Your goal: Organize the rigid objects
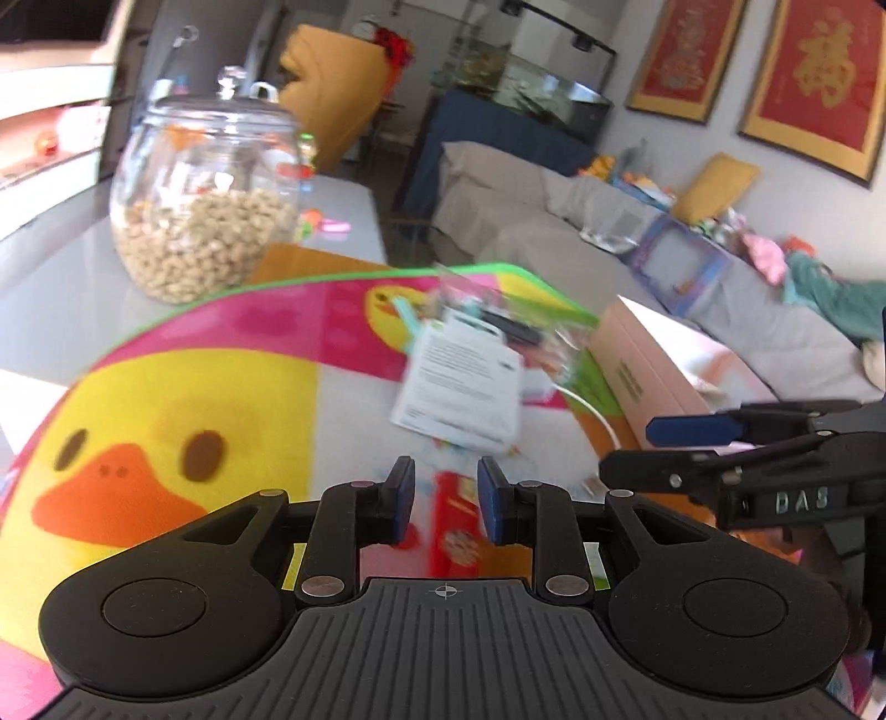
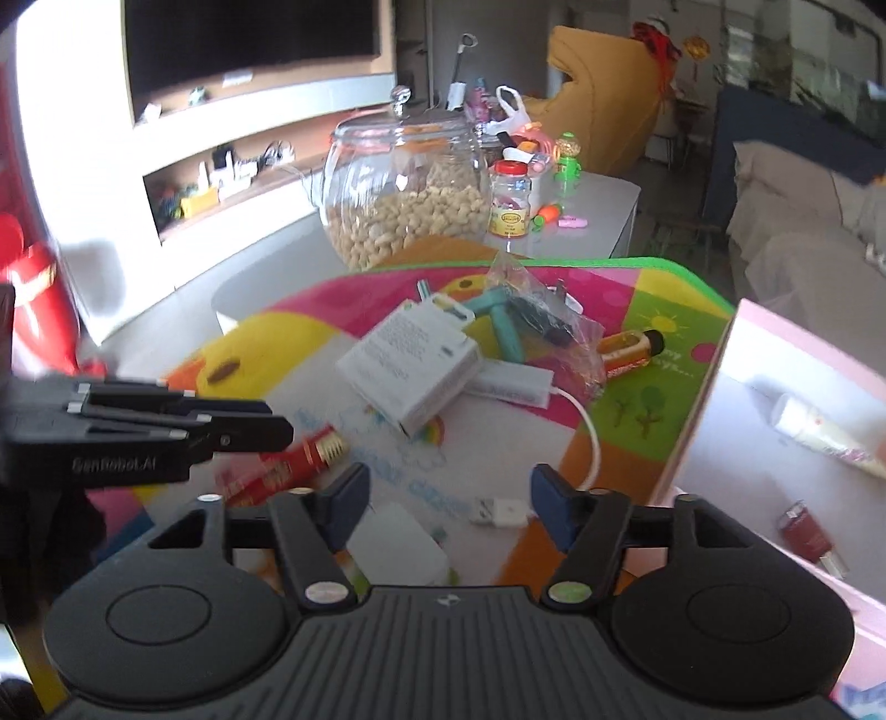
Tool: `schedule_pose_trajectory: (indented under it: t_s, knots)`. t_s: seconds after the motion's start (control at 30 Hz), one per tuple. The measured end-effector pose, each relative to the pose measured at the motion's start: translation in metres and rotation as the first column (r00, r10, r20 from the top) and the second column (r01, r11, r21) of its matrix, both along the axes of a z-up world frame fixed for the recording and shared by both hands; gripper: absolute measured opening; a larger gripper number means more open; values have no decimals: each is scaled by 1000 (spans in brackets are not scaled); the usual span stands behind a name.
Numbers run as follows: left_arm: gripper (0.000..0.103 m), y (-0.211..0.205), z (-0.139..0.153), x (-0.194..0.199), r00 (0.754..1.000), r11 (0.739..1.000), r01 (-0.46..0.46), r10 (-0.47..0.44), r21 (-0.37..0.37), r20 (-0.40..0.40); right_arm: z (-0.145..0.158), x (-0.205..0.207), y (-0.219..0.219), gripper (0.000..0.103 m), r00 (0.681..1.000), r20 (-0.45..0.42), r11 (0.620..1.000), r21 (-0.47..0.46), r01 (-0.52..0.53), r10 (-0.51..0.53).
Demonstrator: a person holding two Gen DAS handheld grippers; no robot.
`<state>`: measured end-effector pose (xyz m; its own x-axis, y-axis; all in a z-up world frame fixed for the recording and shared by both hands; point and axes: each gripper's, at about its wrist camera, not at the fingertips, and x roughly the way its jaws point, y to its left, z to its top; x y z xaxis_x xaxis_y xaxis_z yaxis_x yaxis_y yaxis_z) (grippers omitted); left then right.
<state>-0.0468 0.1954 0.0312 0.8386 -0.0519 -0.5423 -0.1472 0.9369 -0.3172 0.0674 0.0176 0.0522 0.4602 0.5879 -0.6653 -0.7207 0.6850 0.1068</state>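
Free room and obstacles on the duck mat

A clear stretch of the mat point(image 2: 288, 343) is left at the near left, over the duck print. The middle is blocked by a white box point(image 2: 410, 368), a clear bag point(image 2: 531, 310) just behind it and a white cable point(image 2: 590, 437) on the right. The right edge is walled by the pink box point(image 2: 714, 382); the far side is closed by a glass jar point(image 2: 407, 194).

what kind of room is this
Most likely a home living room: a grey sofa strewn with toys, a wall-mounted TV above shelves, and framed red wall hangings.
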Motion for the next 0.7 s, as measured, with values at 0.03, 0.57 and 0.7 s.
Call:
schedule_pose_trajectory:
  t_s: [0.03,0.57,0.7]
  knots:
    - [27,3,0,0,1000,1000,-20,20,-3,-7,0,7,9,69,999,-31,1000,24,17,-16]
    - [27,7,-8,-25,998,999,38,-36,34,-43,-29,52,138,79,983,9,972,-150,181,-182]
    - [27,-9,-6,-22,993,991,112,-110,70,-36,-15,33,113,73,993,31,984,-135,118,-114]
